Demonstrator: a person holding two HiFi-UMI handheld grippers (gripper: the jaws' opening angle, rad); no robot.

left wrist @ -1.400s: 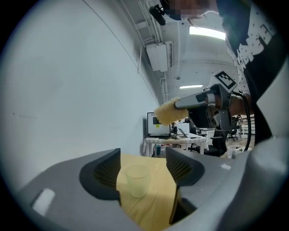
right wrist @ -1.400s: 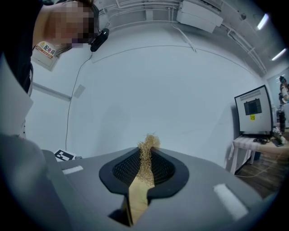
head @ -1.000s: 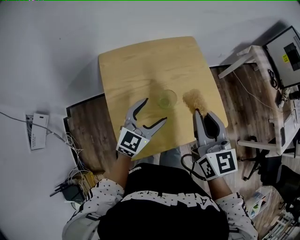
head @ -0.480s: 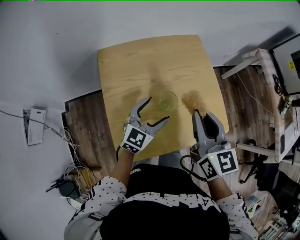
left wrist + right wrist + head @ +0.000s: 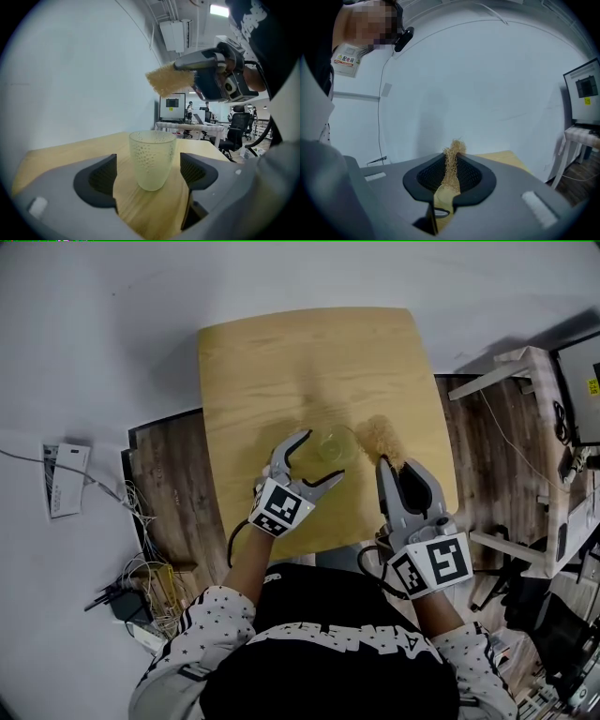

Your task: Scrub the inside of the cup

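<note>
Nearest us, our left gripper has its jaws opening – the cup stands upright btw them, pads not touching it, on the wood table. Our right gripper is clamped on a fibre scrubber, just beside the cup. Farther we see cables at left & a white desk at right.

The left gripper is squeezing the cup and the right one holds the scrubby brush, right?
No squeezing: the left gripper is opening its jaws, and the cup stands untouched between them, as the left gripper view shows. The right gripper does hold the brush.
</note>
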